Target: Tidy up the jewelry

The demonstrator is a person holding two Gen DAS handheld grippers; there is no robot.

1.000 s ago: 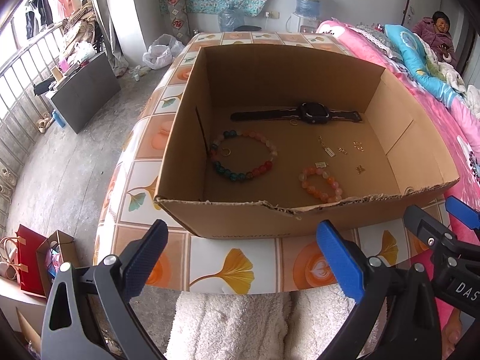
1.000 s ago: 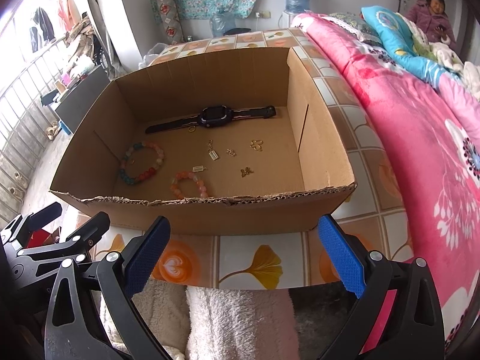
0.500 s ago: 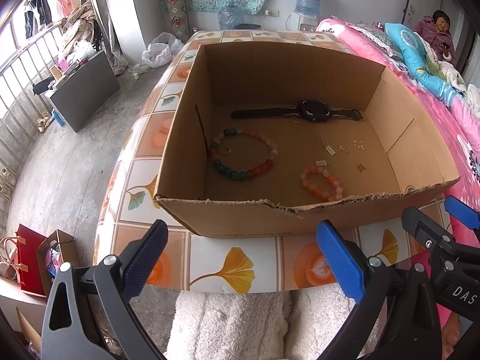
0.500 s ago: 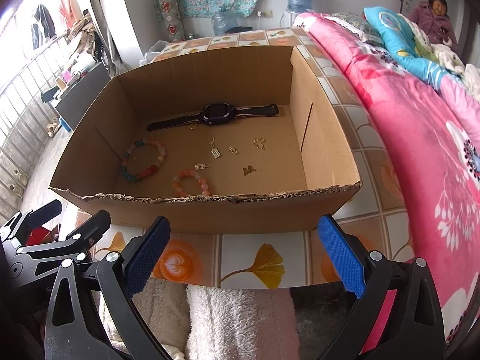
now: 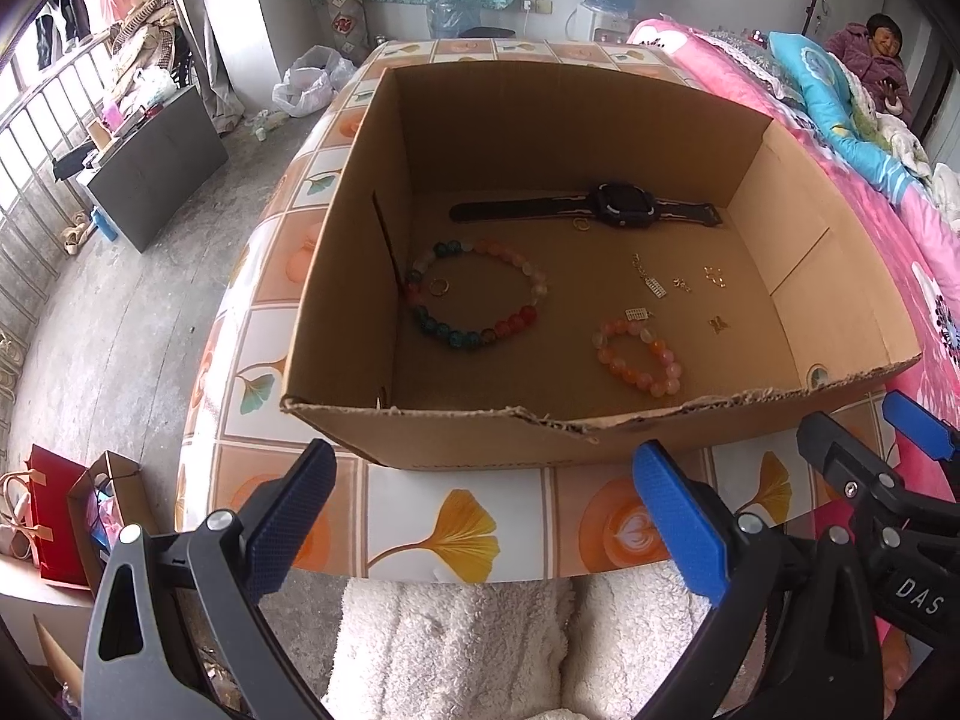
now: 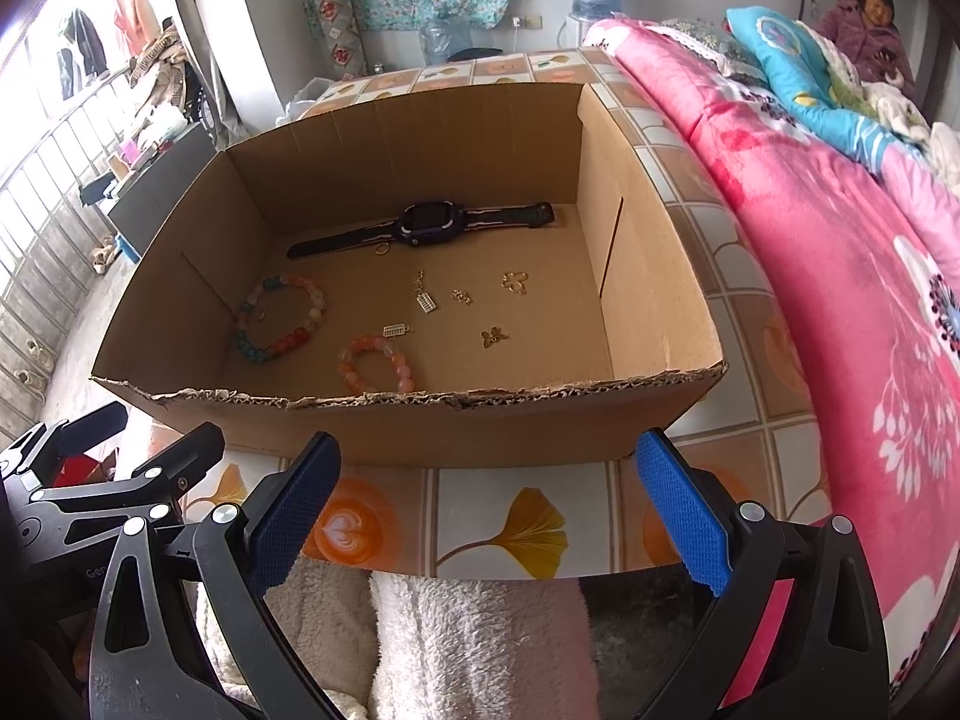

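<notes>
An open cardboard box sits on a worktop covered in a tile-and-ginkgo-leaf pattern, with jewelry scattered on its floor. A black watch lies flat along the far wall, a small gold ring just in front of it. A large multicoloured bead bracelet lies at the left, near the left wall, with a second gold ring inside its loop. A smaller orange bead bracelet lies near the front wall. Several tiny gold and silver charms are spread toward the right, too small to make out in detail.

The left gripper and the right gripper both hover outside the box, in front of its torn front wall, side by side. Each has its blue-padded jaws spread wide and holds nothing.

A pink floral bed runs along the right of the worktop
</notes>
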